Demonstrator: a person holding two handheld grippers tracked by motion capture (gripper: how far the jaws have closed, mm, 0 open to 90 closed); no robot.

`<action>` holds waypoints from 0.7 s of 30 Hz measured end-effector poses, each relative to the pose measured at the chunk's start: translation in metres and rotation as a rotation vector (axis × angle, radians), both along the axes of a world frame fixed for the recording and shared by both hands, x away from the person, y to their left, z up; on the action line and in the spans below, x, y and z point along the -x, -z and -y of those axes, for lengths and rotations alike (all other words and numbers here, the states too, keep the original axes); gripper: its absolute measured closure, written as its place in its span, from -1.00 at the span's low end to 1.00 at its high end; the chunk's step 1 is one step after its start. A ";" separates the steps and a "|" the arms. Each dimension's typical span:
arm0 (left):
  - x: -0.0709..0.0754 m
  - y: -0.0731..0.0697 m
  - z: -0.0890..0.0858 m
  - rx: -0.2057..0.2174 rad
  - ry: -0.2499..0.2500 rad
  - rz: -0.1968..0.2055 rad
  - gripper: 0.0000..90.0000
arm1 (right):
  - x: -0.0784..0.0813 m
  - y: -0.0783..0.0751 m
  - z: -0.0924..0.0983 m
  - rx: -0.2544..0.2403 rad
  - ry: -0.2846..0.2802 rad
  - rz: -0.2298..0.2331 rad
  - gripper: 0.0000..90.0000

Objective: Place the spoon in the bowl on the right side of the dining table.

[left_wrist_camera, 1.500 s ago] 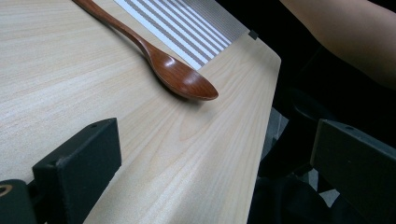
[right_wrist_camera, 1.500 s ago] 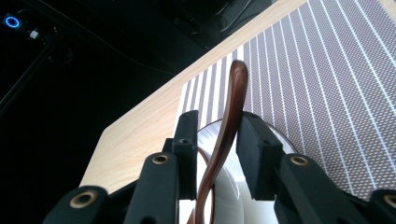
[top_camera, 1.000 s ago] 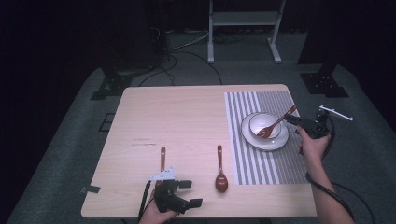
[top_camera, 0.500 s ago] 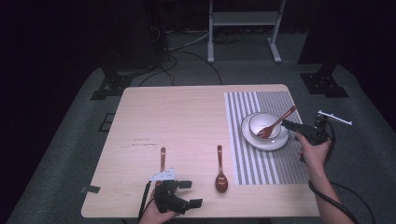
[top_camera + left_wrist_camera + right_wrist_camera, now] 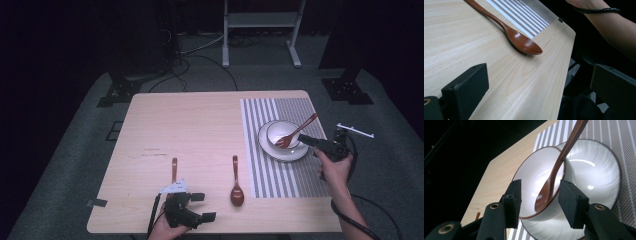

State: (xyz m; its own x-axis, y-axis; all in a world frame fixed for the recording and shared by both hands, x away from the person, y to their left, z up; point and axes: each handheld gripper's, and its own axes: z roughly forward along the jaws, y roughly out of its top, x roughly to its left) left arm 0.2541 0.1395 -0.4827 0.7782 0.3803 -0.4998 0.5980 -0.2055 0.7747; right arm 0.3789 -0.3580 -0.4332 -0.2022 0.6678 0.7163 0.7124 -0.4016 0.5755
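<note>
Wooden fork now rests in the bowl, right claw just opening off it, nothing pinched; spoon still on worktop, left claw open, empty.

Bowl white, brown rim; spoon reddish-brown wood; placemat grey-white striped; table pale wood.

Dark room — grey carpet, metal stand.

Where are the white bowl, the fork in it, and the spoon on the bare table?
white bowl [image 5: 278, 131], high view, inner wall.
fork [image 5: 284, 142], high view, its head in the bowl.
spoon [image 5: 236, 194], high view, its scoop.
</note>
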 end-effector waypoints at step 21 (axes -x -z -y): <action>0.000 -0.001 -0.002 -0.001 -0.006 0.005 -0.99 | 0.020 0.001 -0.023 0.025 -0.094 0.015 0.05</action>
State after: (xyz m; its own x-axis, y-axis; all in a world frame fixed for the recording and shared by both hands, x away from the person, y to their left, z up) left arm 0.2541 0.1412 -0.4821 0.7785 0.3852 -0.4955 0.5953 -0.2030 0.7774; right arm 0.3591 -0.3347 -0.4338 -0.2749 0.6634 0.6960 0.7375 -0.3189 0.5952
